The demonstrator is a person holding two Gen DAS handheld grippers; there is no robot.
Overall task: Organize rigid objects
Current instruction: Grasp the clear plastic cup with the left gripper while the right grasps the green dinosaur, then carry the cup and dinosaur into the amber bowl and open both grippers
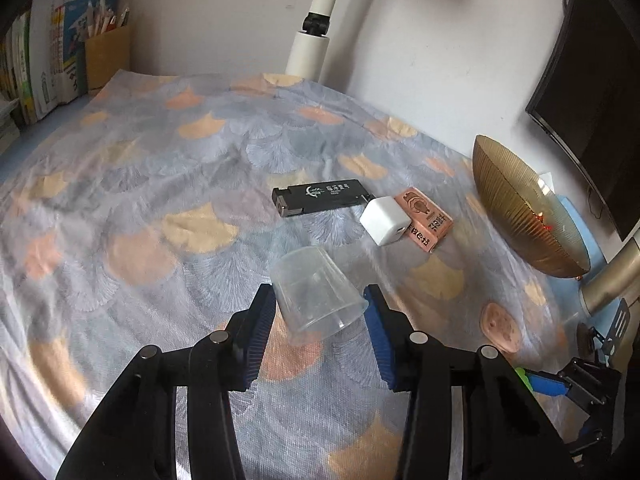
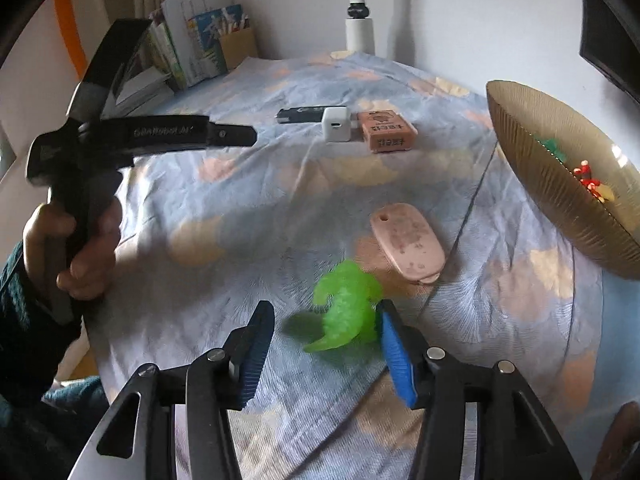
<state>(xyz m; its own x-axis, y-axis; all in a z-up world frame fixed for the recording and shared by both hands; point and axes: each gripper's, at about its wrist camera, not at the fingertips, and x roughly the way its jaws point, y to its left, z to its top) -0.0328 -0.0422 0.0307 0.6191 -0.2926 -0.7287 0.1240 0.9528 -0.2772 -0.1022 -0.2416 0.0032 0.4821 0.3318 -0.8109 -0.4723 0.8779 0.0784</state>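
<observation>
Clear cup (image 1: 318, 294) on its side, pinched between my left gripper (image 1: 320, 300) pads. Green toy (image 2: 347, 308) between my right gripper (image 2: 326, 314) jaws, spread, touching only the right pad. Gold bowl (image 2: 560, 196) at two o'clock.

Both grippers (image 1: 320, 304) are black with ribbed blue pads (image 2: 256, 356), silver screws; dark teal sleeve (image 2: 16, 320)
</observation>
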